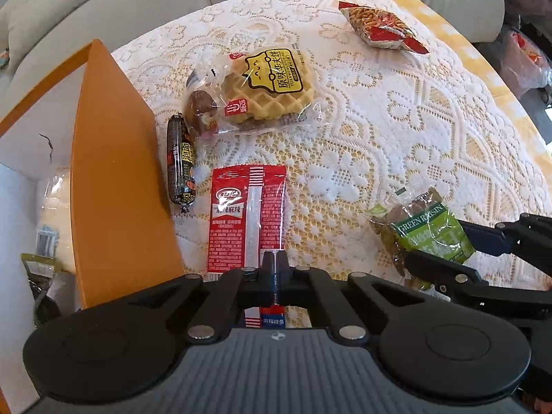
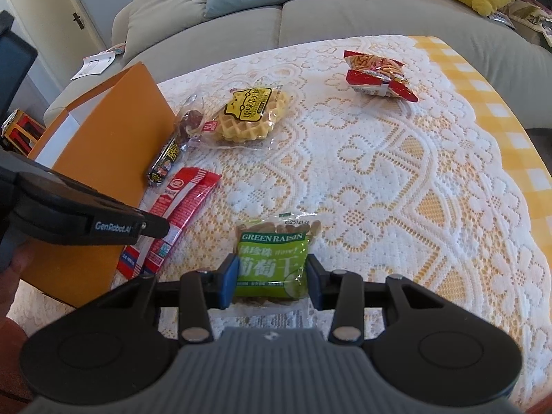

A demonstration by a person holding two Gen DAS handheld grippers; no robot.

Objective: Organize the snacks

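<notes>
Green raisin packet lies on the lace cloth at the near middle, the right gripper straddling it, blue pads at either edge, seemingly just touching but not yet pinching. Left gripper has its fingers pressed together on the near end of the red sachet, beside the orange box on the left. Best squeeze the raisins gently mid-pack, lift level, then carry left to the box.
</notes>
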